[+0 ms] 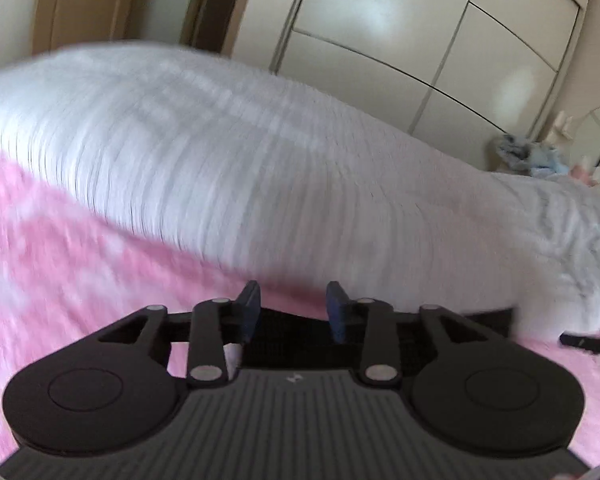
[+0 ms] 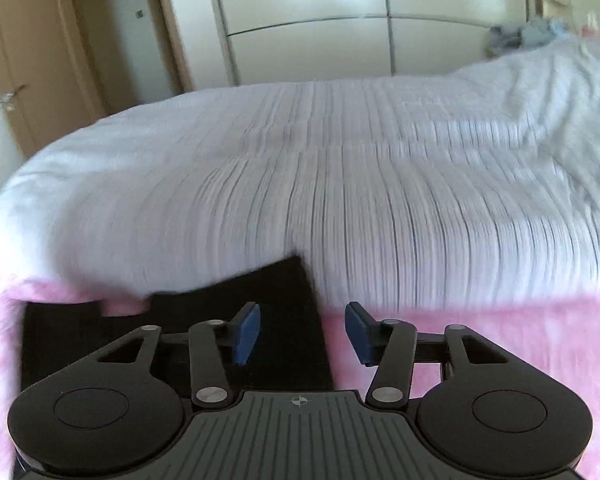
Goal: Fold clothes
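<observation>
A black garment (image 2: 288, 292) lies flat on a fluffy pink blanket (image 2: 480, 344), with its far edge against a white ribbed bedspread (image 2: 340, 184). My right gripper (image 2: 302, 332) hovers over the garment's right part, open, with nothing between its blue pads. In the left wrist view the black garment (image 1: 476, 318) shows as a dark strip behind the fingers, on the pink blanket (image 1: 60, 272). My left gripper (image 1: 294, 308) is open above it and holds nothing. Both views are blurred by motion.
The white bedspread (image 1: 220, 152) covers the bed beyond the blanket. White wardrobe doors (image 2: 308, 20) stand behind the bed, with a wooden door (image 2: 24, 60) at the left. A heap of bluish clothes (image 1: 528, 152) lies at the far right. A slim dark object (image 1: 588, 344) pokes in from the right edge.
</observation>
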Tool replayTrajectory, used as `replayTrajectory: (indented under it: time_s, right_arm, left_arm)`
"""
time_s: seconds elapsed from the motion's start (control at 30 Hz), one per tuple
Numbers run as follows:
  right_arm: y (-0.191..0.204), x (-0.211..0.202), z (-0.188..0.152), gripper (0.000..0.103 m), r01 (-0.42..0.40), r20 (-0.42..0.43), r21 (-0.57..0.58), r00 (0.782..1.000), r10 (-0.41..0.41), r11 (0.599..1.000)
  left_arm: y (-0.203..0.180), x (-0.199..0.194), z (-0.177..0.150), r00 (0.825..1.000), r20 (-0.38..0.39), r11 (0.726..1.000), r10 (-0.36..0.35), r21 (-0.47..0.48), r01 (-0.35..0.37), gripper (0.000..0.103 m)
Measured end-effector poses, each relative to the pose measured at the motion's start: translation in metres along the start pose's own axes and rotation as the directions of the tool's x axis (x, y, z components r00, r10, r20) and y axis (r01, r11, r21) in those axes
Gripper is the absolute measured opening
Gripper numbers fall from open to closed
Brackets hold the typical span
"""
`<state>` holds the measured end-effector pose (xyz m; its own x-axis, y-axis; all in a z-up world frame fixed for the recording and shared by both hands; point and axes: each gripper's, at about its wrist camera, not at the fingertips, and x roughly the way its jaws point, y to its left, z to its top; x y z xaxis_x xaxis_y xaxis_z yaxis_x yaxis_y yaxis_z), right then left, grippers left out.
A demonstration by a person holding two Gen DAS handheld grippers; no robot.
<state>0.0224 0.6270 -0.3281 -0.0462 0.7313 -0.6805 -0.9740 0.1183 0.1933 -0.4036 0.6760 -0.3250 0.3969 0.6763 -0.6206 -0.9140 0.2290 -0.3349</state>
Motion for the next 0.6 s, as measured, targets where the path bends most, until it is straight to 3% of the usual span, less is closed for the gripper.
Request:
replayTrajectory:
  time_s: [0.07,0.13,0.23,0.3,0.4,0.47,0.6]
  right_arm:
    - [-0.015,-0.03,-0.031,0.052,-0.041,-0.073,0.03,0.996,0.043,0.999]
    - [-0.029,-0.067,-0.077,0.052,-0.067,-0.148,0.068,0.986,0.077,0.995]
    - [-0.043,-0.132,-0.157,0.052,-0.053,-0.25,0.126,0.965,0.083,0.991]
    - [-0.047,-0.174,-0.206,0.052,-0.008,-0.314,0.178,0.947,0.064,0.984]
    - [-0.053,-0.236,-0.279,0.052,0.066,-0.408,0.248,0.912,0.042,0.966]
    - [-0.062,-0.263,-0.317,0.054,0.108,-0.456,0.354,0.887,0.071,0.929]
    - [-0.082,-0.295,-0.373,0.06,0.136,-0.431,0.545,0.892,0.137,0.827]
  left_arm:
    - [0.008,-0.016,-0.038,0.996,-0.085,1.0,-0.006,-0.026,0.003,0.031]
    - [0.02,-0.043,-0.091,0.982,-0.189,0.998,-0.005,-0.058,-0.006,0.031]
    - [0.037,-0.097,-0.173,0.944,-0.329,0.986,-0.027,-0.164,-0.029,0.031]
    - [0.046,-0.141,-0.224,0.917,-0.394,0.962,-0.058,-0.268,-0.054,0.031]
    - [0.049,-0.208,-0.288,0.889,-0.448,0.916,-0.092,-0.389,-0.101,0.031]
    - [0.044,-0.245,-0.324,0.88,-0.46,0.887,-0.115,-0.447,-0.118,0.034]
    - [0.029,-0.285,-0.38,0.875,-0.45,0.818,-0.179,-0.562,-0.122,0.036]
